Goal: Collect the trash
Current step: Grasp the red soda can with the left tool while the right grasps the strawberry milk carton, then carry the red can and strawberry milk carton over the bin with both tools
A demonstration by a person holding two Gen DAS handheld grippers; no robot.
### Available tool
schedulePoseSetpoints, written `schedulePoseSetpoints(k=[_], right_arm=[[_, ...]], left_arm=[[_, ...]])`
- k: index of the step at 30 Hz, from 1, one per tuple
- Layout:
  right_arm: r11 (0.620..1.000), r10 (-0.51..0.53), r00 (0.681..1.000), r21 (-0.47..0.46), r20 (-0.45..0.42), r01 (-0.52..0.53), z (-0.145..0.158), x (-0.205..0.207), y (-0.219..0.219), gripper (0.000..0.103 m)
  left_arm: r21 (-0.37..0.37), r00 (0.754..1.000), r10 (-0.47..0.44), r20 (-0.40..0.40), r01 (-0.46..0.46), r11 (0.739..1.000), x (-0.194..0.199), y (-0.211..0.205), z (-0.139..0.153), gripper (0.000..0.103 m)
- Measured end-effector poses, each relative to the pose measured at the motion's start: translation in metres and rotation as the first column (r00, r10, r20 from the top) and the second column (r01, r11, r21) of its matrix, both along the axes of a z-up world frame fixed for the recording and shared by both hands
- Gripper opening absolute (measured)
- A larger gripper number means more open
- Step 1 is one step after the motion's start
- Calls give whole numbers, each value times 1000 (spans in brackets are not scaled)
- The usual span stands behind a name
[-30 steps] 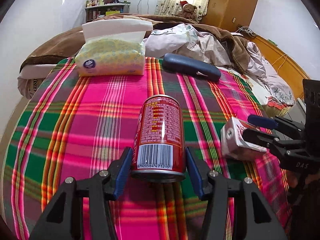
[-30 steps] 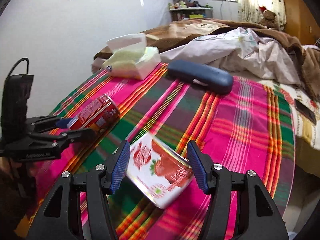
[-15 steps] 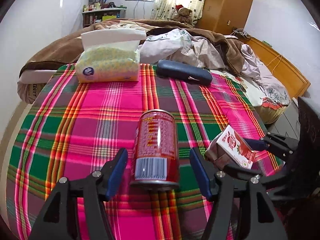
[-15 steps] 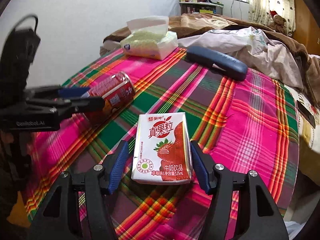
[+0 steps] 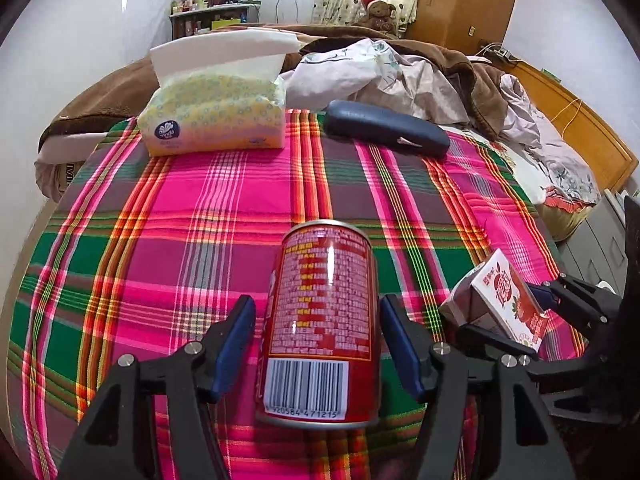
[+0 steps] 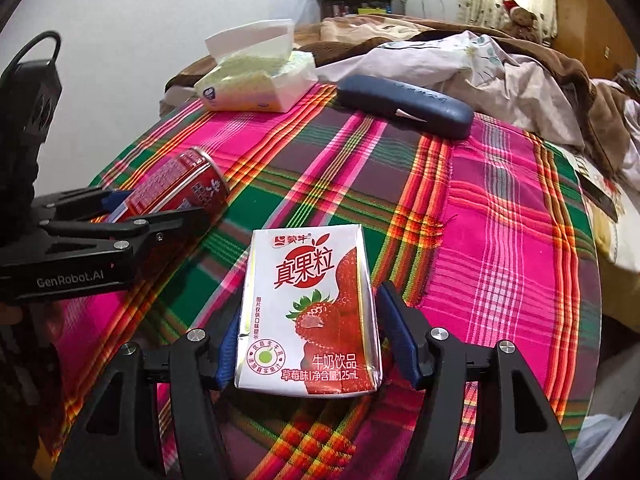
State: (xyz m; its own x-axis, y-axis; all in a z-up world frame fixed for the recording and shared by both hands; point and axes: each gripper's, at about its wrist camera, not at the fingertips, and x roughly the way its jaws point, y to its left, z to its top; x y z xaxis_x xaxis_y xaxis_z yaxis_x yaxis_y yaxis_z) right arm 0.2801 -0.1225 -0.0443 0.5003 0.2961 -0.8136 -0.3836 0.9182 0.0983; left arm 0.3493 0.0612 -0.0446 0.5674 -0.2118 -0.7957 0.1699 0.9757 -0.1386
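The left gripper (image 5: 318,344) points down at the plaid tablecloth (image 5: 224,216) with a red can (image 5: 320,320) standing between its blue pads (image 5: 234,344). In the left wrist view a gap shows on each side of the can, so the pads do not press on it; the jaws are closing, with the can between them and not yet pinched. The can stands upright on the cloth, barcode facing the camera. At the right edge of this view the right gripper (image 5: 516,320) reaches in around a small strawberry milk carton (image 5: 500,304). Farther back on the cloth lie a yellow tissue pack (image 5: 216,120) and a dark blue glasses case (image 5: 384,130), well apart from the can, with a rumpled bed behind them.

In the right wrist view, the right gripper (image 6: 310,344) has the milk carton (image 6: 308,312) upright between its fingers, standing on the tablecloth (image 6: 500,240). The pads sit just beside the carton's two side walls; whether they actually bear on it is hard to settle here, since the carton hides the inner faces. To the left, the left gripper (image 6: 132,208) appears side-on around the can (image 6: 180,188). The tissue pack (image 6: 256,80) and glasses case (image 6: 404,100) lie beyond.
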Motion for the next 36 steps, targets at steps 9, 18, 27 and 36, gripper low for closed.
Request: schedulePoseSetpoints(k=[9, 18, 27, 36], right_arm=[[999, -42, 999, 16, 15, 42, 2, -4, -6, 56], [993, -102, 993, 60, 54, 99, 19, -23, -24, 56], [985, -157, 982, 95, 103, 147, 45, -58, -53, 56], [971, -226, 962, 113, 151, 210, 64, -96, -89, 56]], left_arm=[[26, 1000, -3, 6, 3, 1000, -9, -6, 1, 54], [21, 999, -25, 48, 24, 999, -39, -22, 23, 54], [16, 993, -62, 104, 61, 998, -82, -47, 49, 54], [8, 978, -125, 166, 126, 992, -126, -85, 71, 54]])
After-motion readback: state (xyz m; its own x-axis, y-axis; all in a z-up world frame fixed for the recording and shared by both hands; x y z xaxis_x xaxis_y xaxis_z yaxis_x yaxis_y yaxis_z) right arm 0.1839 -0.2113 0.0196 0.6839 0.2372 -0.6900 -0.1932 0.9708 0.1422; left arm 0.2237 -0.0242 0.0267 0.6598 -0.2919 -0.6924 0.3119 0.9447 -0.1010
